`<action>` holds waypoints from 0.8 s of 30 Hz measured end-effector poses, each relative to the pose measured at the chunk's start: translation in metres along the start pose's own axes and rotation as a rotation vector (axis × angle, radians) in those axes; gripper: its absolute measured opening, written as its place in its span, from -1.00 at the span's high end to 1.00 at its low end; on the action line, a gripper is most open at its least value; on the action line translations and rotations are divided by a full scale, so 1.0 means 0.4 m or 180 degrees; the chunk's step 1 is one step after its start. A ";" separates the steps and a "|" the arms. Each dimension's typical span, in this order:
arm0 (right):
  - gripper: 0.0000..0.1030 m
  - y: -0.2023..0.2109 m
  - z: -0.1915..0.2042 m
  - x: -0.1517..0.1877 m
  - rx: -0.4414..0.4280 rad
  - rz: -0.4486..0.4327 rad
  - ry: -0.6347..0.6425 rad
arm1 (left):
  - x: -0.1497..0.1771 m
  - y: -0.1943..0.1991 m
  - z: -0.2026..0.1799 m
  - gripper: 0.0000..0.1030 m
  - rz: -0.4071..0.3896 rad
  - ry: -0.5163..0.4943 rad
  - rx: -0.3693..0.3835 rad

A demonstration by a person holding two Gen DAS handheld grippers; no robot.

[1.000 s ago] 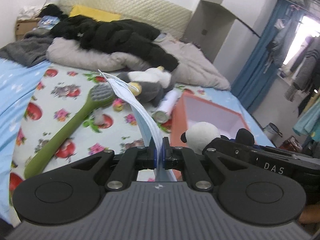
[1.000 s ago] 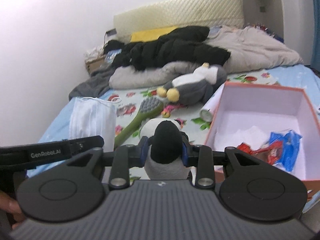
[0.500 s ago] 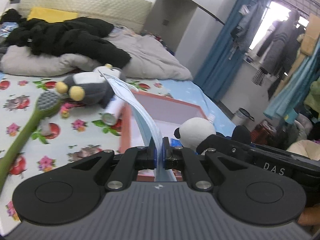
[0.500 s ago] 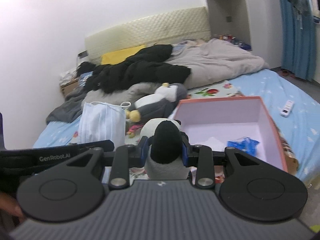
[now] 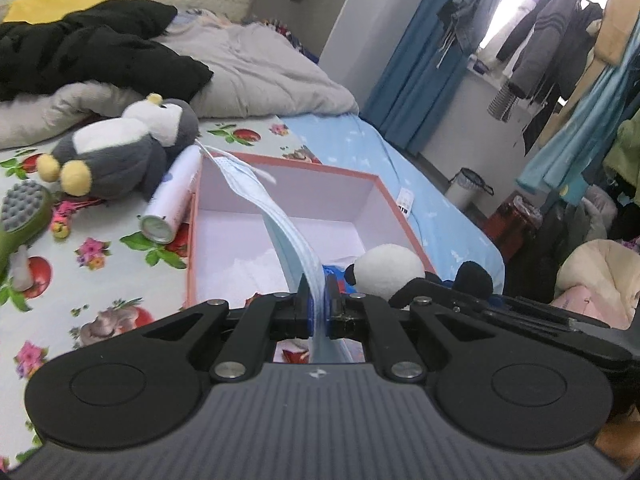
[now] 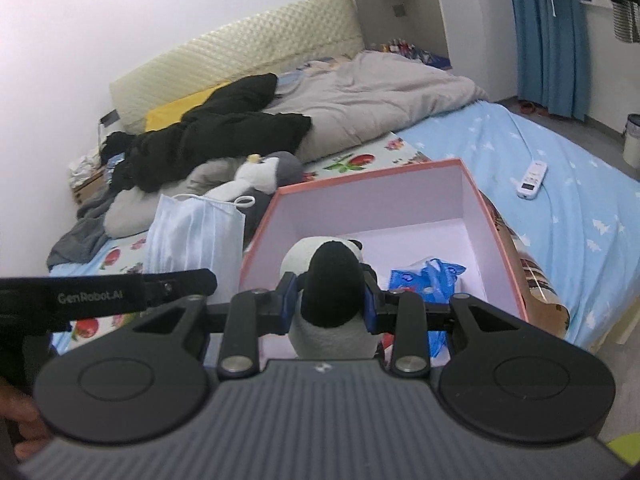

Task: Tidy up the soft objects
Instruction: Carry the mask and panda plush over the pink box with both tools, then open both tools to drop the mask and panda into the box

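Mask (image 5: pixel 276 220) and panda (image 6: pixel 330 280) are now hanging over the box (image 6: pixel 472 184), having swung in from the bedspread | left gripper (image 5: pixel 318 304) is clenching the mask, right gripper (image 6: pixel 330 300) is grasping the panda | box is lying just ahead of both jaws | drop is looking close.

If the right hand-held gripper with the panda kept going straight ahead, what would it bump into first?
Probably the open pink box. The right hand-held gripper, shut on the panda plush, points down into it, most likely toward its white floor or far wall, near the blue packet. Depth is hard to judge.
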State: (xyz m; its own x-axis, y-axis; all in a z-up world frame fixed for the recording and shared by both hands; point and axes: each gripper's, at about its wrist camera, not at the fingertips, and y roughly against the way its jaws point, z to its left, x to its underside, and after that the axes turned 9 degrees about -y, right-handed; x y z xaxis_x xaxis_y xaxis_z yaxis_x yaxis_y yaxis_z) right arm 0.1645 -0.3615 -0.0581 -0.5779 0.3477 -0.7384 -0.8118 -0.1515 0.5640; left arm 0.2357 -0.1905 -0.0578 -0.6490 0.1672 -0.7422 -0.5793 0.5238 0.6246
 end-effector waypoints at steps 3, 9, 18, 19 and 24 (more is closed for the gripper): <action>0.29 -0.042 -0.029 -0.012 0.0044 0.0034 -0.0049 | -0.022 -0.078 0.013 0.88 0.0102 -0.0033 0.0001; 0.27 -0.144 -0.082 -0.023 0.0128 0.0133 -0.0109 | -0.024 -0.227 0.047 0.88 0.0373 -0.0061 -0.0017; 0.23 -0.273 -0.161 0.002 0.0281 0.0342 -0.0342 | 0.004 -0.338 0.091 0.62 0.0624 -0.0034 -0.0085; 0.18 -0.277 -0.167 0.005 0.0300 0.0346 -0.0360 | 0.007 -0.341 0.091 0.14 0.0654 -0.0019 -0.0075; 0.03 -0.287 -0.185 0.010 0.0276 0.0426 -0.0439 | 0.016 -0.323 0.061 -0.18 0.0571 -0.0164 -0.0081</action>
State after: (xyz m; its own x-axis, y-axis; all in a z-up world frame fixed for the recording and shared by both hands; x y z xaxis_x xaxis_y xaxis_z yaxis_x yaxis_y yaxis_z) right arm 0.2491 -0.4112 -0.1530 -0.6581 0.4540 -0.6006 -0.7149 -0.1265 0.6877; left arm 0.3186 -0.2368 -0.1492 -0.7172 0.2990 -0.6294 -0.4693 0.4604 0.7535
